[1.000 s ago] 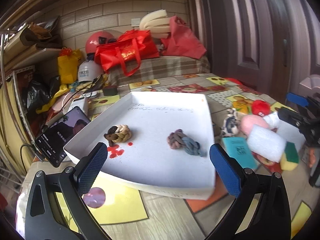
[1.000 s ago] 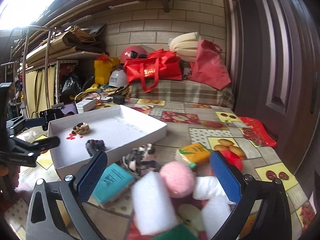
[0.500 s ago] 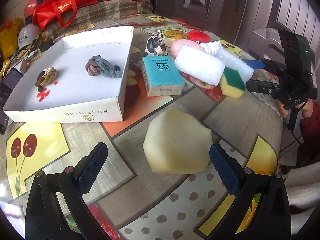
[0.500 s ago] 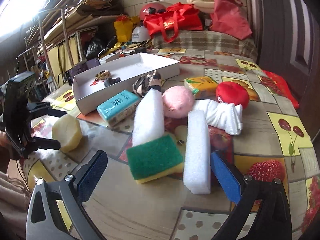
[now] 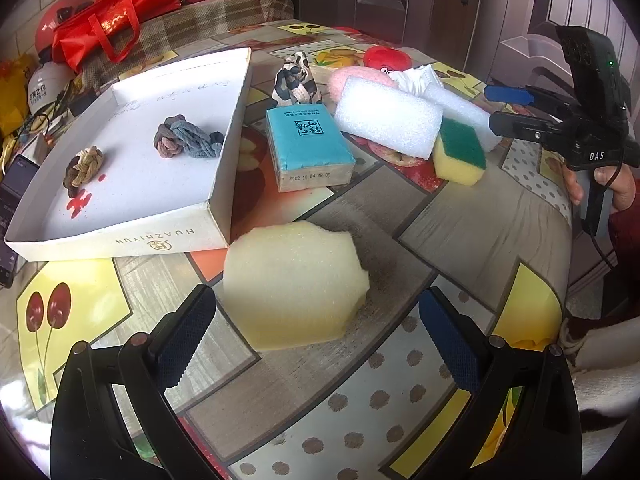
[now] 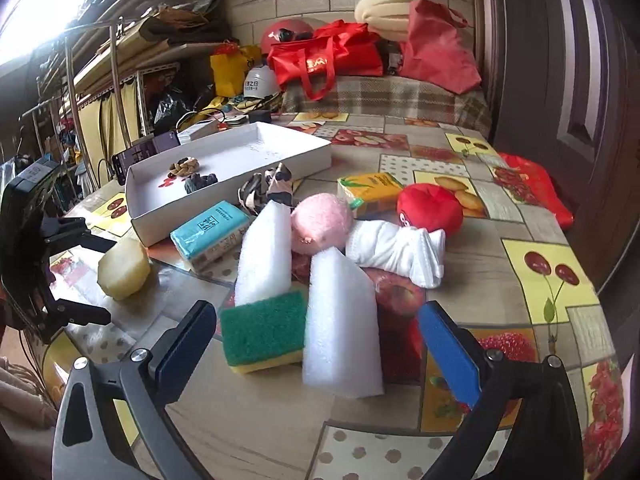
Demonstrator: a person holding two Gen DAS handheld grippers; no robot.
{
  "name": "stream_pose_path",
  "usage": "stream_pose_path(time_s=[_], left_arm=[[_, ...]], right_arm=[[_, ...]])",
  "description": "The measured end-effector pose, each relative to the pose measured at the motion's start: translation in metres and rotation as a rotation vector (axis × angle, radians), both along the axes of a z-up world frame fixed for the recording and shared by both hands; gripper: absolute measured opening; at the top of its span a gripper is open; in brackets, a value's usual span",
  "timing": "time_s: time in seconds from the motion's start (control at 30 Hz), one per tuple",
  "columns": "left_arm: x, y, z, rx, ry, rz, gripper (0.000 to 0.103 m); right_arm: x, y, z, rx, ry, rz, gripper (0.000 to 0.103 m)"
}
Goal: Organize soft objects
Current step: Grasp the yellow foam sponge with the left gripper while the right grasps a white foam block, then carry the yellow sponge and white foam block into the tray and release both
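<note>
My left gripper [image 5: 316, 328] is spread wide around the pale yellow foam chunk [image 5: 294, 284], not touching it; the chunk lies on the bench [image 5: 472, 236] just in front of the white tray [image 5: 120, 236]. In the tray lie a tan knot [image 5: 83, 168] and a grey-blue knot [image 5: 185, 143]. My right gripper [image 6: 316, 334] is wide too, around the green sponge [image 6: 262, 330] and a white foam block [image 6: 340, 320], well right of the tray.

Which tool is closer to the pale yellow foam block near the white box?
Left. The left tool is open right at the pale yellow foam block, its fingers on either side. The right tool is open over by the green sponge, well away.
</note>
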State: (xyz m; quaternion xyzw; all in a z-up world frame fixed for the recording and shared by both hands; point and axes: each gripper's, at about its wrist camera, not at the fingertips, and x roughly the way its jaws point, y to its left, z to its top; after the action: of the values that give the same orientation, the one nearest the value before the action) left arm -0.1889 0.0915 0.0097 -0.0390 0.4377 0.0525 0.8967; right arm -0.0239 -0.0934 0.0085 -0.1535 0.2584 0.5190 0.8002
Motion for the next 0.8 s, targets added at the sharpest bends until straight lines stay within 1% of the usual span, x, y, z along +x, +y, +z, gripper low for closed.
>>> stream_pose_path(time_s=[0.07, 0.13, 0.2, 0.23, 0.27, 0.33, 0.37, 0.43, 0.47, 0.5, 0.53, 0.6, 0.67, 0.73, 0.8], left_arm=[[0.002, -0.001, 0.001, 0.002, -0.002, -0.002, 0.103], [0.005, -0.001, 0.002, 0.006, 0.004, -0.003, 0.103], [0.009, 0.0, 0.0, 0.011, 0.02, 0.001, 0.103], [0.01, 0.0, -0.001, 0.011, 0.029, 0.004, 0.103], [0.012, 0.001, -0.003, 0.01, 0.04, 0.004, 0.102], [0.016, 0.001, -0.008, 0.014, 0.069, 0.007, 0.098], [0.018, 0.002, -0.01, 0.019, 0.081, 0.01, 0.095], [0.02, 0.003, -0.009, 0.022, 0.075, 0.006, 0.088], [0.019, 0.003, -0.007, 0.025, 0.064, 0.004, 0.07], [0.02, 0.003, -0.005, 0.02, 0.06, 0.0, 0.064], [0.019, 0.004, -0.005, 0.016, 0.057, -0.003, 0.062], [0.016, 0.001, -0.005, 0.036, 0.036, -0.018, 0.059], [0.01, -0.002, -0.003, 0.039, -0.001, -0.037, 0.058], [0.001, -0.003, 0.009, 0.039, -0.088, -0.047, 0.058], [-0.009, 0.001, 0.027, 0.066, -0.207, -0.014, 0.058]], right_arm=[[0.007, -0.003, -0.004, -0.002, 0.059, 0.002, 0.089], [0.011, -0.004, -0.008, -0.017, 0.078, 0.002, 0.081], [0.013, -0.003, -0.011, -0.048, 0.082, 0.006, 0.066], [0.013, -0.002, -0.012, -0.062, 0.084, 0.009, 0.063], [0.013, -0.001, -0.014, -0.074, 0.083, 0.012, 0.057], [0.012, 0.0, -0.016, -0.081, 0.079, 0.026, 0.046], [0.012, 0.002, -0.015, -0.083, 0.072, 0.037, 0.03], [0.01, 0.005, -0.013, -0.106, 0.029, 0.026, 0.021], [0.012, 0.006, -0.015, -0.121, 0.023, 0.016, 0.018], [0.015, 0.006, -0.016, -0.127, 0.03, 0.008, 0.018], [0.017, 0.003, -0.016, -0.121, 0.035, -0.002, 0.018], [0.021, -0.006, -0.013, -0.086, 0.034, -0.038, 0.018], [0.025, -0.019, -0.002, -0.011, 0.036, -0.073, 0.018], [0.025, -0.032, 0.013, 0.094, 0.028, -0.091, 0.018], [0.021, -0.039, 0.03, 0.189, 0.008, -0.102, 0.018]])
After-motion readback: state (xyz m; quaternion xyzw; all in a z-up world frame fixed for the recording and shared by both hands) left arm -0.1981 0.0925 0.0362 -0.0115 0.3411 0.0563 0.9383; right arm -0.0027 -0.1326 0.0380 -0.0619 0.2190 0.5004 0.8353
